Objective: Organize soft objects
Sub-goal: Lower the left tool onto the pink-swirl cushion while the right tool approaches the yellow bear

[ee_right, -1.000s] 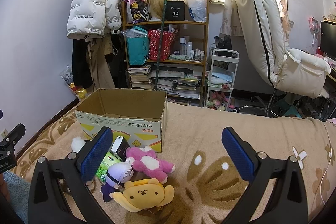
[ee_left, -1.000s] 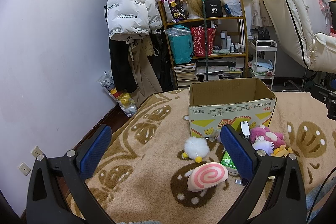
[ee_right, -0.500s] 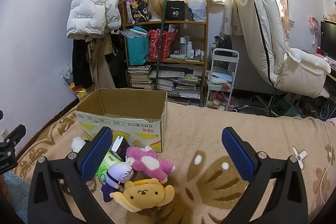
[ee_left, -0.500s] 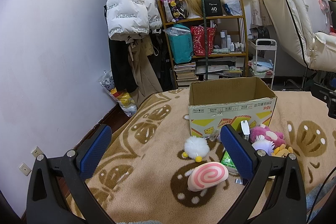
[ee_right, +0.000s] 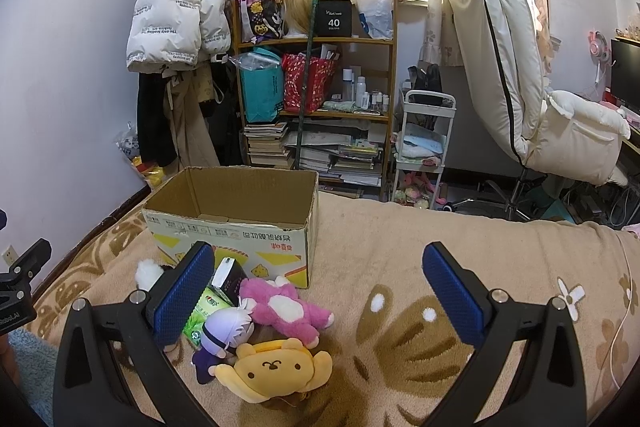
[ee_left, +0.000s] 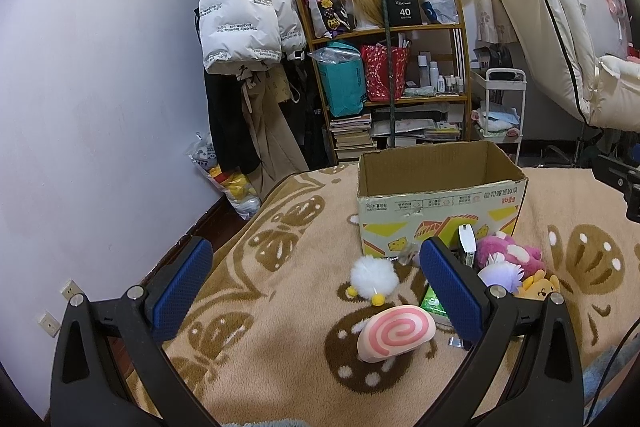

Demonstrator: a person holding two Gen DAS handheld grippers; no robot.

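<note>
Left wrist, jaws wide, cardboard box (ee_left: 440, 195)

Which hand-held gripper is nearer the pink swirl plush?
Left. The pink swirl plush lies just ahead between the left hand-held gripper fingers; the right hand-held gripper is off beside it.

A lived-in bedroom of a home is shown. A patterned blanket (ee_left: 280, 291) is spread over the bed; a white puffer jacket (ee_right: 176, 19) is hung by the wall, a wooden shelf (ee_right: 316, 107) is crowded with books and bags, and a reclining chair (ee_right: 516, 67) is placed beside curtained windows.
</note>
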